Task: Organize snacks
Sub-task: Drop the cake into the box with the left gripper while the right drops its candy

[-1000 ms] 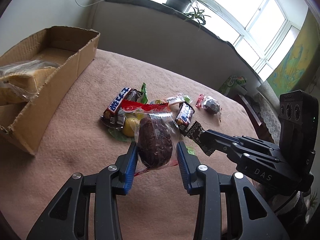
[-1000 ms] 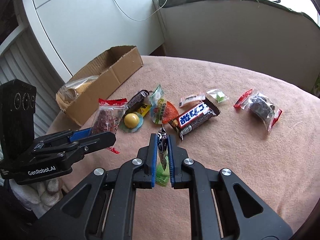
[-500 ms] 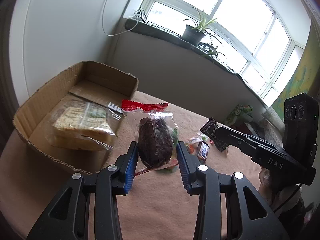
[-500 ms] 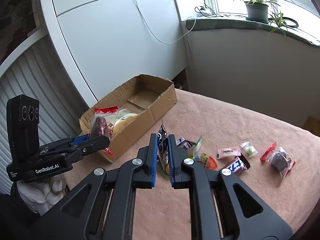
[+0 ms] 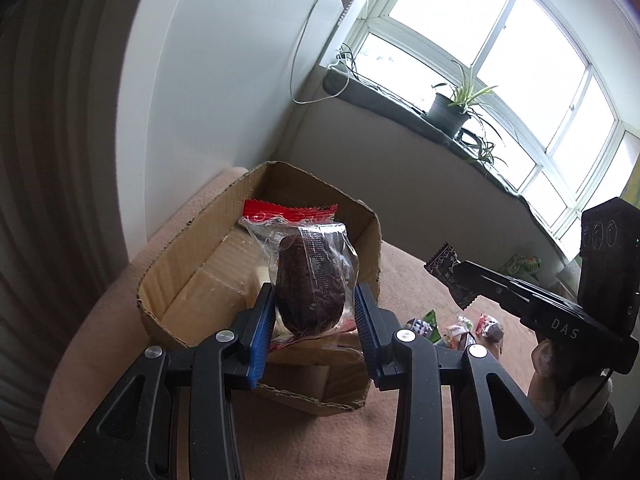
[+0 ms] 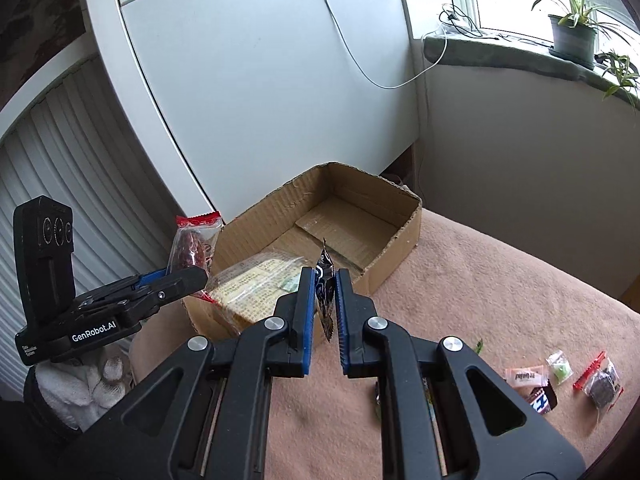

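My left gripper (image 5: 314, 312) is shut on a clear-wrapped dark brown cake (image 5: 310, 284) with a red seal, held above the near end of the open cardboard box (image 5: 172, 264). It also shows in the right wrist view (image 6: 192, 248). My right gripper (image 6: 324, 296) is shut on a small dark candy wrapper (image 6: 325, 292), held above the box's near rim (image 6: 408, 228). That wrapper shows in the left wrist view (image 5: 450, 274) too. A wrapped cracker pack (image 6: 256, 280) lies inside the box.
Several loose snacks lie on the pink cloth at the right: a pink packet (image 6: 524, 376), a green candy (image 6: 560, 368), a chocolate bar (image 6: 540, 398) and a red-sealed dark cake (image 6: 600, 384). A white wall panel (image 6: 260, 80) stands behind the box.
Both grippers have carried their snacks left and up from the snack pile to over the cardboard box. The box now sits right under both.
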